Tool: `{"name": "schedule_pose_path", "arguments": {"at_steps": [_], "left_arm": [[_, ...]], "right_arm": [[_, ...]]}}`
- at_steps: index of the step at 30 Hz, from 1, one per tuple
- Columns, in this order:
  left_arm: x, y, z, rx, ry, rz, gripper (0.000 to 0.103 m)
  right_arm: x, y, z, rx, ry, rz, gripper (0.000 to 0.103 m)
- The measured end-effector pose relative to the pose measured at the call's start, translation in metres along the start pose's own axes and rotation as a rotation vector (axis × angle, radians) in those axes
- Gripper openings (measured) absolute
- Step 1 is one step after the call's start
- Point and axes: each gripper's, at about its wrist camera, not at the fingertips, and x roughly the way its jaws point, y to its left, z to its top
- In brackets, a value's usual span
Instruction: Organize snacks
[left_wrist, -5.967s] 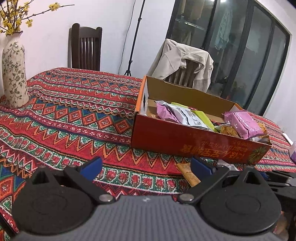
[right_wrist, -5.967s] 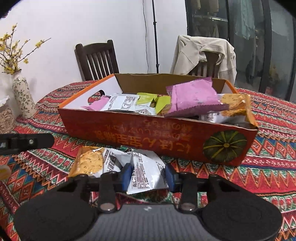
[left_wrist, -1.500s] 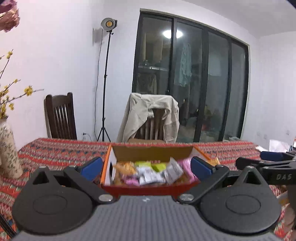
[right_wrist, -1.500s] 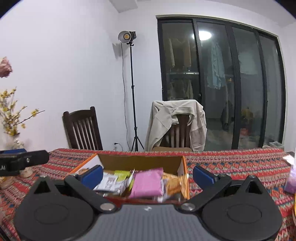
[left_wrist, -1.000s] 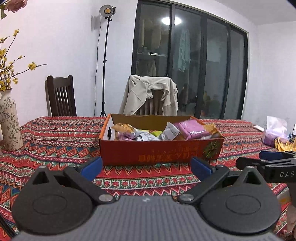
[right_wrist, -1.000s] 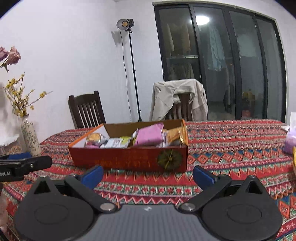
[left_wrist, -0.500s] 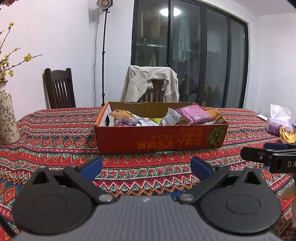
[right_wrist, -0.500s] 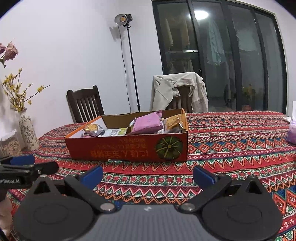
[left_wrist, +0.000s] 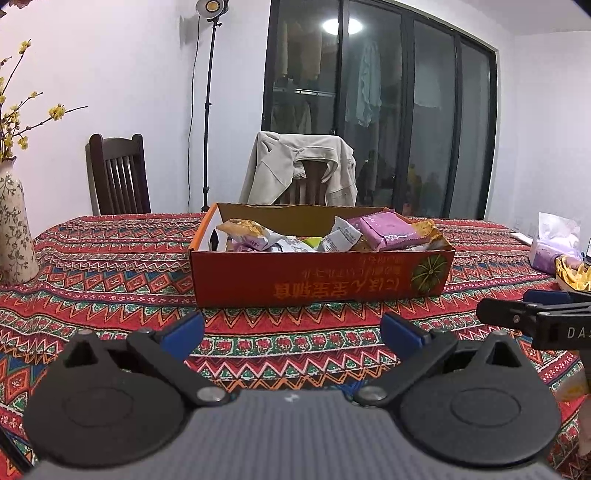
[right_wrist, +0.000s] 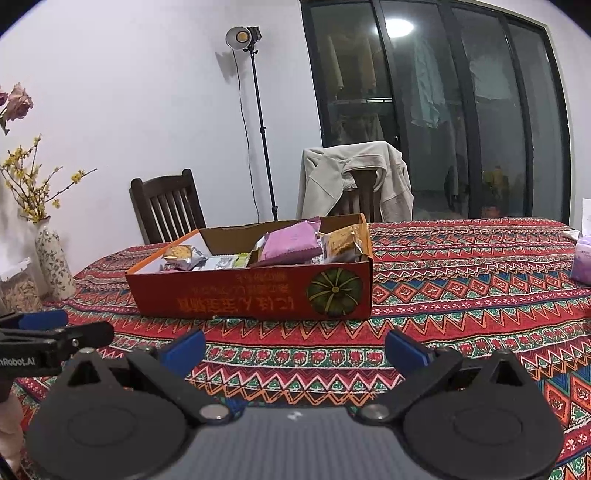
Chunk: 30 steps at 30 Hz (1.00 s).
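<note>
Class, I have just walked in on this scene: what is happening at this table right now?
A person holds two handheld claws, and both are open and empty. The left claw and right claw hang above the red patterned tablecloth, in front of the open orange cardboard box. The box holds wrapped snacks, among them a pink packet on top. No loose snack shows on the cloth in front of the box, so the tidying looks about finished.

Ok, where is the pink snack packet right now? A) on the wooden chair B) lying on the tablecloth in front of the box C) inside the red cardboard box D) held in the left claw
C: the pink snack packet lies among other wrappers inside the red cardboard box; both open claws are empty.
</note>
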Motion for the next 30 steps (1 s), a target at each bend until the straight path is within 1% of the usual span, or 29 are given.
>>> {"name": "schedule_pose_path", "arguments": {"at_steps": [30], "left_arm": [[-0.0025,-0.0025,-0.0014,0.011,-0.015,-0.011,0.103]], "right_arm": [[-0.0002,-0.0011,-0.0006,-0.001,0.003,-0.003,0.103]]}}
